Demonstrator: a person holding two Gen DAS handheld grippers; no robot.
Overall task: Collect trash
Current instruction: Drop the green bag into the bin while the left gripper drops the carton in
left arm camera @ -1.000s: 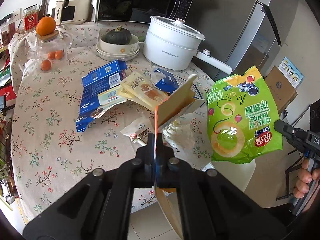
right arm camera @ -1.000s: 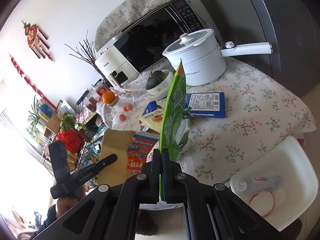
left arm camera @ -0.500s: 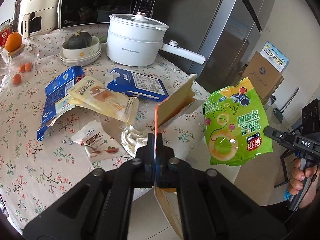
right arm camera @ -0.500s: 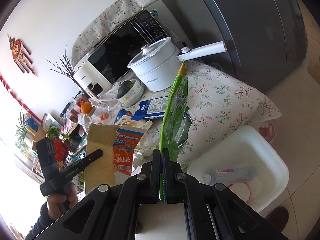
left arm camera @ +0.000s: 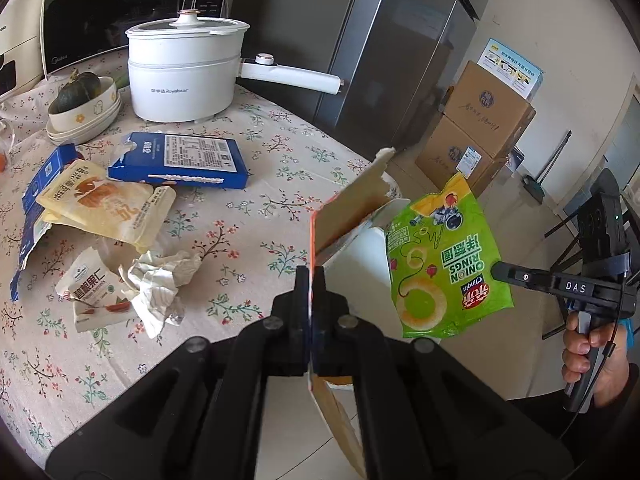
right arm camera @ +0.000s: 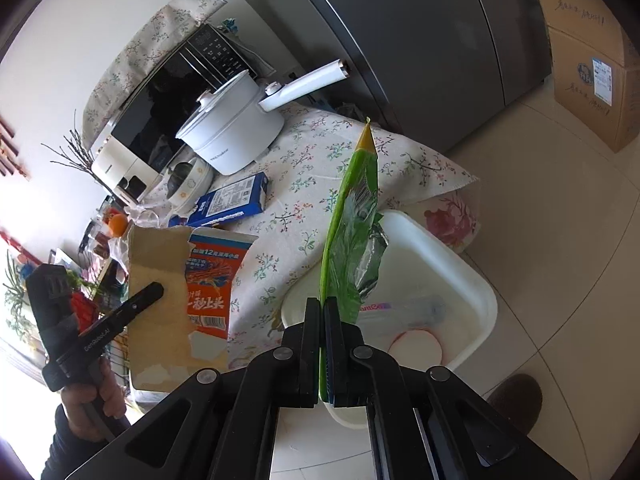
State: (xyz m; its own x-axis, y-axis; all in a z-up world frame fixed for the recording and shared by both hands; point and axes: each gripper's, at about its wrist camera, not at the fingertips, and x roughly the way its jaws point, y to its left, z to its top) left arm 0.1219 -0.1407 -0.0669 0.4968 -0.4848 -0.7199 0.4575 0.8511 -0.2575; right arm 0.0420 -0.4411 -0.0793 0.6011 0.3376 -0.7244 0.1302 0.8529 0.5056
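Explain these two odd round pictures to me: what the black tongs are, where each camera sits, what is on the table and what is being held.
No robot here: a person holds a two-finger gripper in each hand, each with a fisheye camera looking along its fingers. The left camera shows the left gripper shut on a torn carton; the right hand shows at its edge. The right camera shows the right gripper shut on a green snack bag, above a white bin on the floor. Wrappers, a blue box, crumpled paper and a white pot lie on the table.

White bin partly hidden behind green snack bag; bin contents blurred, unreadable.
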